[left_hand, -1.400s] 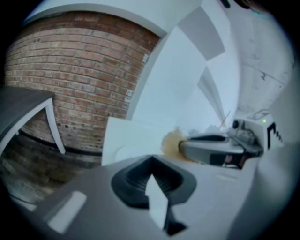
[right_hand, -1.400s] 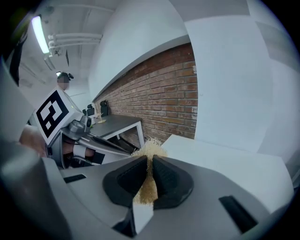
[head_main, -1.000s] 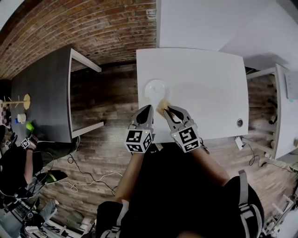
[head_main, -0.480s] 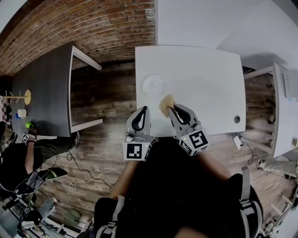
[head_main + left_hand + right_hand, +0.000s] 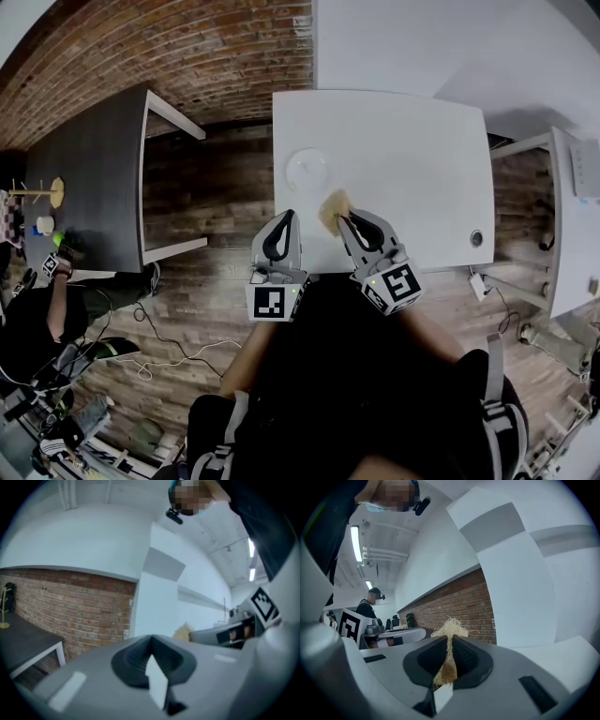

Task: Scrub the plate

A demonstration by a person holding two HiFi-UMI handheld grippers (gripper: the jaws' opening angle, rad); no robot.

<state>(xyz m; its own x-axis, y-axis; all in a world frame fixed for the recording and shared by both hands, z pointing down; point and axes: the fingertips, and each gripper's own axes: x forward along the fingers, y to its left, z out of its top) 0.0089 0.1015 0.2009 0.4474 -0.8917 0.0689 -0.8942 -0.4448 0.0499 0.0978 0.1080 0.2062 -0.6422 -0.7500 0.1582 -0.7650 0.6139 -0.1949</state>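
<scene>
A pale round plate (image 5: 307, 170) lies near the left edge of the white table (image 5: 412, 159). My right gripper (image 5: 341, 217) is shut on a tan fibrous scrubber (image 5: 333, 208), held above the table's near edge, short of the plate. In the right gripper view the scrubber (image 5: 449, 634) sticks up between the pressed jaws, tilted toward the wall. My left gripper (image 5: 284, 215) is shut with nothing in it, off the table's near left corner. In the left gripper view its jaws meet, and the scrubber (image 5: 183, 631) shows at right.
A dark table (image 5: 84, 178) stands to the left across wooden floor. A small round fitting (image 5: 477, 239) sits near the white table's right front corner. A brick wall (image 5: 178, 47) runs behind. Other people are at left (image 5: 42, 300).
Both grippers have pulled back toward me and lifted off the plate. The scrubber has left the plate's rim and now hangs over the table's near edge.
</scene>
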